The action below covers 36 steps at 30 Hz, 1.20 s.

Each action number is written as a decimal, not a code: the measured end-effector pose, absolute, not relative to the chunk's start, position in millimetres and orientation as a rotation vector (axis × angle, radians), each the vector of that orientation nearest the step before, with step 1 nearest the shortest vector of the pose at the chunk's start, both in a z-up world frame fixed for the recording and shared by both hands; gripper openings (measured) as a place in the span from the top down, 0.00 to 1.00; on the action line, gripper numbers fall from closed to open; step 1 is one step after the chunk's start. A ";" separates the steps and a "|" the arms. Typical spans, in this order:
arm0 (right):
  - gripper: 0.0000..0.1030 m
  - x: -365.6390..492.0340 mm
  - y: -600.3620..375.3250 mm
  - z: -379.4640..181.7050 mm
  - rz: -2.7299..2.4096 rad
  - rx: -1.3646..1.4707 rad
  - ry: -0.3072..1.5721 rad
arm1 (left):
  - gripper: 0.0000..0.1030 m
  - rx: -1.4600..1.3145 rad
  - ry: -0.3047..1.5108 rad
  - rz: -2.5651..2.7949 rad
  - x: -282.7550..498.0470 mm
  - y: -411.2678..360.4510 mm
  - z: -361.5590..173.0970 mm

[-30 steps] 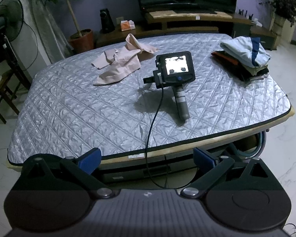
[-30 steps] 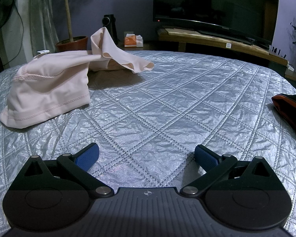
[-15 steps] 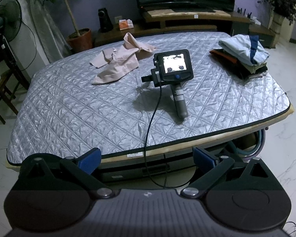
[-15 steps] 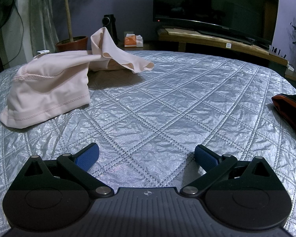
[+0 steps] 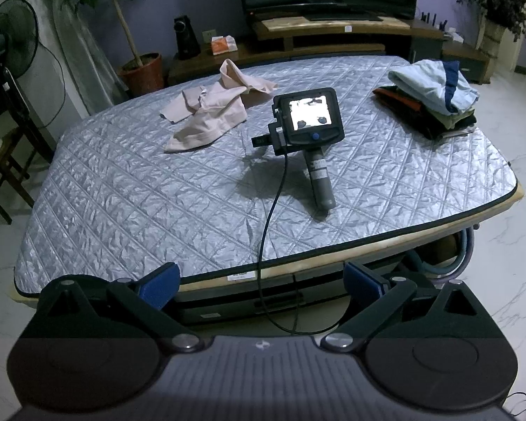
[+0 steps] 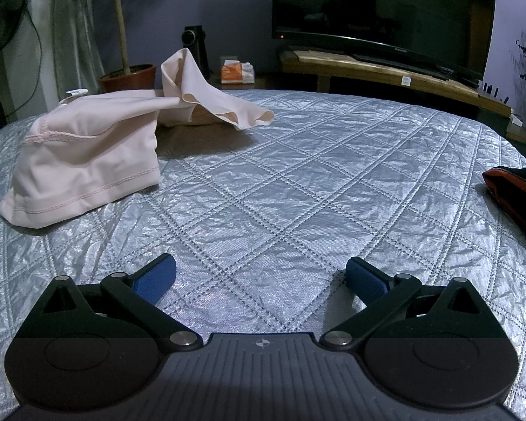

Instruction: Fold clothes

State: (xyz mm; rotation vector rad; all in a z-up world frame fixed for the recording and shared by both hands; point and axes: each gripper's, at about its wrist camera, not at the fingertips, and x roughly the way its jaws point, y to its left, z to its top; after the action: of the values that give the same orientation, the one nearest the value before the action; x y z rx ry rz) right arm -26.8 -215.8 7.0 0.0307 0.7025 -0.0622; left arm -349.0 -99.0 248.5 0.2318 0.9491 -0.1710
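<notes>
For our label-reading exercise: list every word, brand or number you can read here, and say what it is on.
"Skyworth", faint, on the TV's lower bezel.
Label on the grey handle: too blurred.
White tag on the pink garment: unreadable.
Sticker on the table edge: too small.

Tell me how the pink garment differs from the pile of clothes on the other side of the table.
The pink garment lies crumpled and unfolded, one part sticking up; the pile of clothes is folded and stacked. The pink garment is a single pale colour; the pile mixes light blue, orange-red and dark pieces. The garment sits on the far left, the pile on the far right, with the right gripper resting between them. Both lie on the quilted silver table cover.
</notes>
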 end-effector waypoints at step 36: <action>0.00 -26.6 -215.7 7.3 -0.062 0.031 0.703 | 0.04 0.249 0.953 -0.171 -349.8 -100.1 245.3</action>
State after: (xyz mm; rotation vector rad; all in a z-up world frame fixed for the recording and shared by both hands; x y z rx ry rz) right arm -26.6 -215.7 7.3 0.0308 0.7026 -0.0624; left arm -349.8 -100.0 245.3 0.2491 0.9535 -0.1711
